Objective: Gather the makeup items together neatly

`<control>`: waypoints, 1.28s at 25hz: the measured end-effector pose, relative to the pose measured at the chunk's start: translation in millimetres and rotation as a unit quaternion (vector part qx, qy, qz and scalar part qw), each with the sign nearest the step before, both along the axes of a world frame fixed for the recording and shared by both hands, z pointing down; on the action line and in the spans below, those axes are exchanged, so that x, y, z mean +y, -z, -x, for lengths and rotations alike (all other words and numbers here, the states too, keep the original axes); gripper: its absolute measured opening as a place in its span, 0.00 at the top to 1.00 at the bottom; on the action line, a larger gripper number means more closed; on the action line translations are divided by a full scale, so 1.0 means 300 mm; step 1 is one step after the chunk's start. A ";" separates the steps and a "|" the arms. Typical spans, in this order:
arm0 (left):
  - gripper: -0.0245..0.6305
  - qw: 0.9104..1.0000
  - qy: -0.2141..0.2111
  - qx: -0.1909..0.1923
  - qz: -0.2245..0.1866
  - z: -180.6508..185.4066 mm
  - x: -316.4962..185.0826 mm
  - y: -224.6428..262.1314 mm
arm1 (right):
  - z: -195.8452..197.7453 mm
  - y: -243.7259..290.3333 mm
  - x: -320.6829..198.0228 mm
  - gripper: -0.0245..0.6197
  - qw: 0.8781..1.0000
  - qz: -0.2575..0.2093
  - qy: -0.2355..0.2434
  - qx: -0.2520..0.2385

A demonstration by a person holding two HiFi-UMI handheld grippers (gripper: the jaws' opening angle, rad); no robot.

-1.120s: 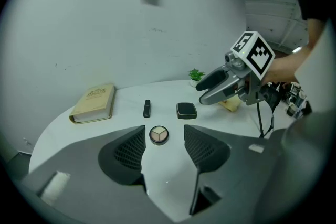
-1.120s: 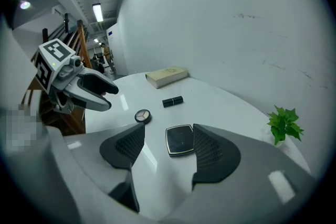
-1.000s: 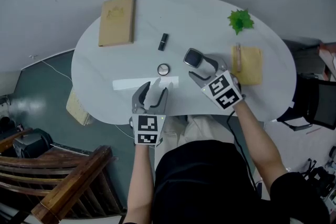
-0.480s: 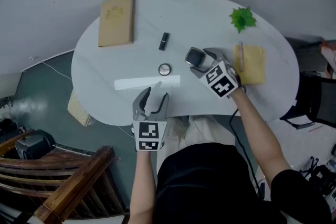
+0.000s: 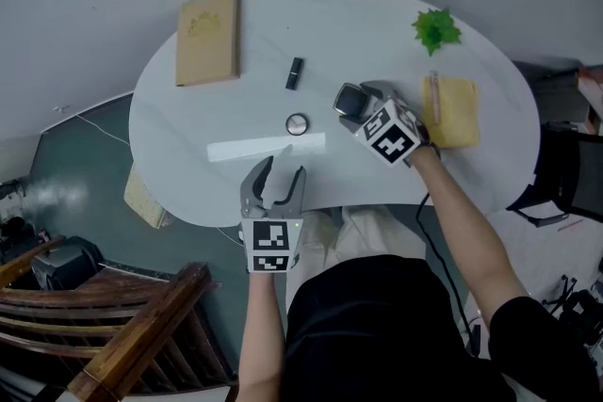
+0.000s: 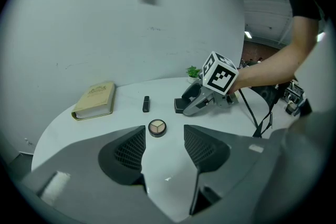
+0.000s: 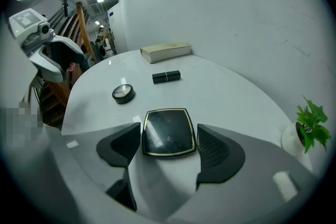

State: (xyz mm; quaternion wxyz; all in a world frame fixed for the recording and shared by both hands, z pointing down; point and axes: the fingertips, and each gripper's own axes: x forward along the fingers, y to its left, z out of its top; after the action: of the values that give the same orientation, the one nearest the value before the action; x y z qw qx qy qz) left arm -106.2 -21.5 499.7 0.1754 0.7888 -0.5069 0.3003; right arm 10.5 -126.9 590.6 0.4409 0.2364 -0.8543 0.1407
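On the white oval table lie a black square compact, a small round eyeshadow pot and a black lipstick. My right gripper is low over the square compact. Its jaws have just been opening and stand wide on either side of the compact, with no pad pressing on it. My left gripper hovers open and empty near the table's front edge. In its own view the left gripper points toward the round pot, which lies well ahead.
A tan book lies at the table's far left. A small green plant stands at the far right, with a yellow pad and a pen on it just beyond my right hand. Wooden stair rails are below left.
My right gripper has sunk toward the table and slid forward around the square compact, its jaws wider than before. The left gripper and the makeup items have stayed put.
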 end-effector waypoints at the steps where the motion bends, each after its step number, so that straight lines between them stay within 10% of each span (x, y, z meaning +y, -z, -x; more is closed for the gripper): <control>1: 0.62 1.000 0.000 0.000 0.001 0.001 0.000 -0.001 | 0.001 -0.002 -0.003 0.46 1.000 -0.001 0.000 0.001; 32: 0.62 1.000 0.014 0.005 -0.006 0.012 0.021 0.004 | 0.079 0.007 0.139 0.45 0.984 0.004 0.175 0.025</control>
State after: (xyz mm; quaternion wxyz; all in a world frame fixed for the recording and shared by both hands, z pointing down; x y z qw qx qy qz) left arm -109.9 -15.2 498.5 0.1768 0.7843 -0.5187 0.2908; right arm -13.2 -85.0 588.4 0.4810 0.0850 -0.8706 0.0589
